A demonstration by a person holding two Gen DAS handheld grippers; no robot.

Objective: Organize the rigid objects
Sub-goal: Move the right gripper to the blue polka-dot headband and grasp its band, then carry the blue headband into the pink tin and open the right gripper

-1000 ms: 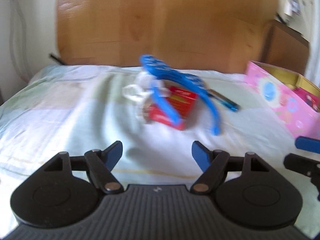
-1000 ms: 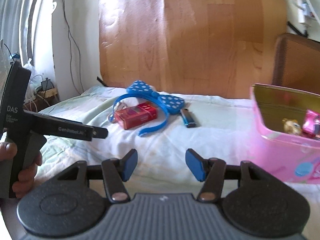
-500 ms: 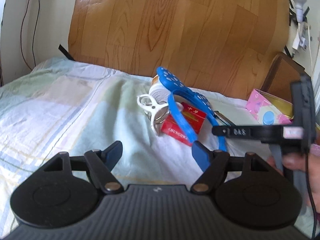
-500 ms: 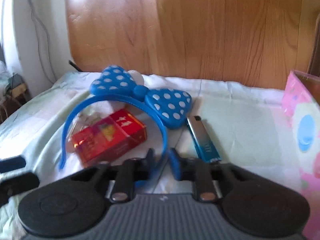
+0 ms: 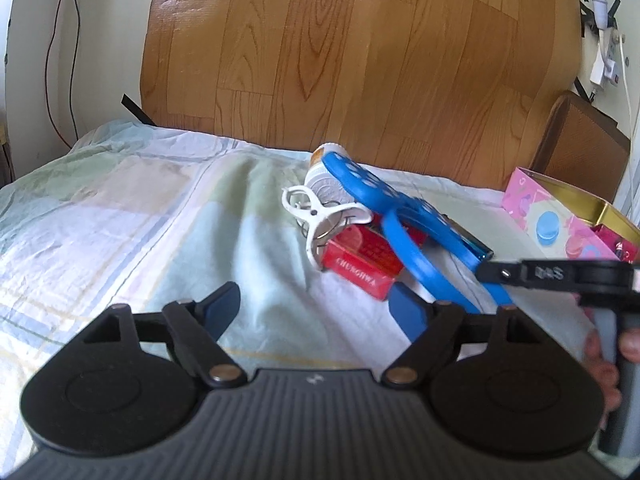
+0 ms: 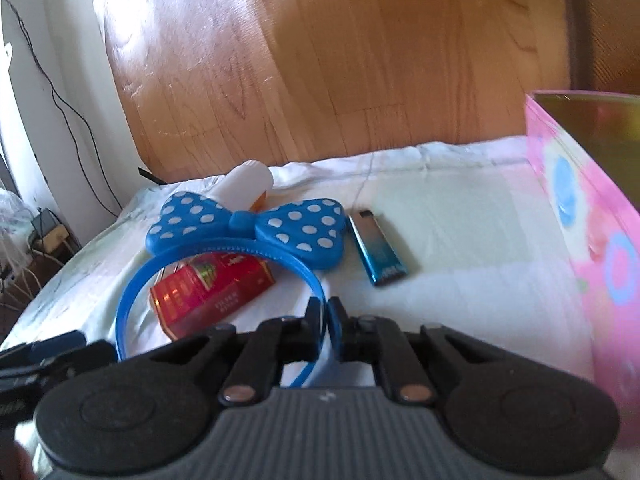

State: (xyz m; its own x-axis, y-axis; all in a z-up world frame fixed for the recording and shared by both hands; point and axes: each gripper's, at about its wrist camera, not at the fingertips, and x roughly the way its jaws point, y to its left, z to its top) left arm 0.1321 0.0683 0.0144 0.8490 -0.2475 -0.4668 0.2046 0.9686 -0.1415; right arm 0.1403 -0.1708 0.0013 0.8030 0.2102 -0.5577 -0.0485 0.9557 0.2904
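- While your right gripper (image 6: 325, 314) has its blue pads pinched together on the band of the blue plastic headband with the white-dotted bow (image 6: 244, 228), the bow end sits over the red cigarette pack (image 6: 212, 292) on the pale checked bedsheet (image 6: 460, 240).
- Your left gripper (image 5: 316, 312) hangs above the sheet with its jaws wide apart and nothing between them.
- You can see a white plastic clothes peg (image 5: 320, 220) leaning against the pack, with a white pill bottle (image 5: 324, 168) lying just behind the bow.
- Your blue metallic lighter (image 6: 378, 252) lies just beside the bow, towards the box.
- Your pink printed box with a gold lining (image 6: 592, 200) stands open on the right, well apart from the pile.
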